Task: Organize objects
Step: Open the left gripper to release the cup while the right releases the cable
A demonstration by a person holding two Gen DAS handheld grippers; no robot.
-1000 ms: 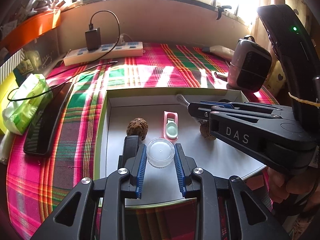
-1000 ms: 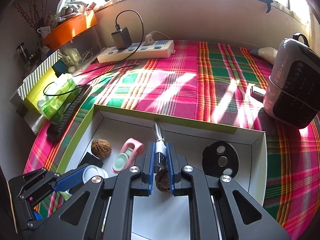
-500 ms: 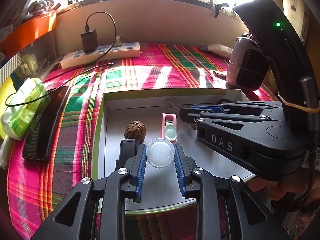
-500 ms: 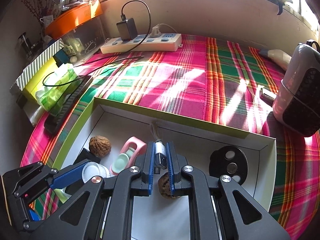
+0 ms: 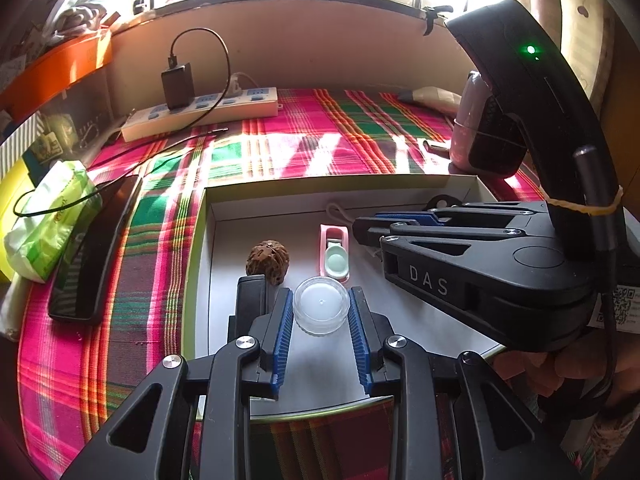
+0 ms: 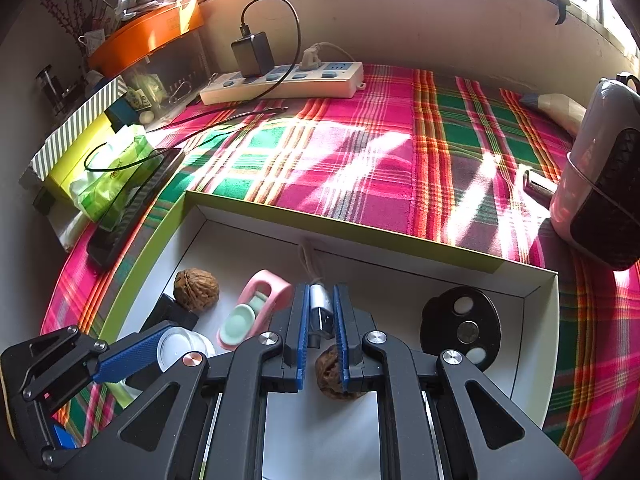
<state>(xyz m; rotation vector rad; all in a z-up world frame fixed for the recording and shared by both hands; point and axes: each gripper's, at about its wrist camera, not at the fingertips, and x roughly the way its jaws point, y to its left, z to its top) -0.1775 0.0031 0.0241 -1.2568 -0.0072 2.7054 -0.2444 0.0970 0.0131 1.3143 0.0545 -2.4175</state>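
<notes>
A shallow white box with a green rim (image 5: 200,240) (image 6: 176,220) lies on the plaid cloth. My left gripper (image 5: 320,300) is shut on a small clear round lid (image 5: 320,309) (image 6: 176,346), held just above the box floor. My right gripper (image 6: 320,300) (image 5: 360,230) is shut on a silver USB plug with a thin white cord (image 6: 320,308). In the box lie a walnut (image 5: 267,261) (image 6: 197,289), a pink clip with a mint pad (image 5: 335,252) (image 6: 256,308), a second walnut (image 6: 329,372) under the right fingers, a black disc (image 6: 460,328) and a black block (image 5: 249,292).
A white power strip with a black charger (image 5: 200,114) (image 6: 280,80) lies at the back. A black phone (image 5: 96,248) and a green tissue pack (image 5: 48,220) lie left of the box. A pink-and-black device (image 6: 600,184) stands at the right. An orange tray (image 6: 144,36) sits back left.
My right gripper has lifted with the USB plug and pulled back toward the near side of the box. My left gripper and the lid have hardly moved.
</notes>
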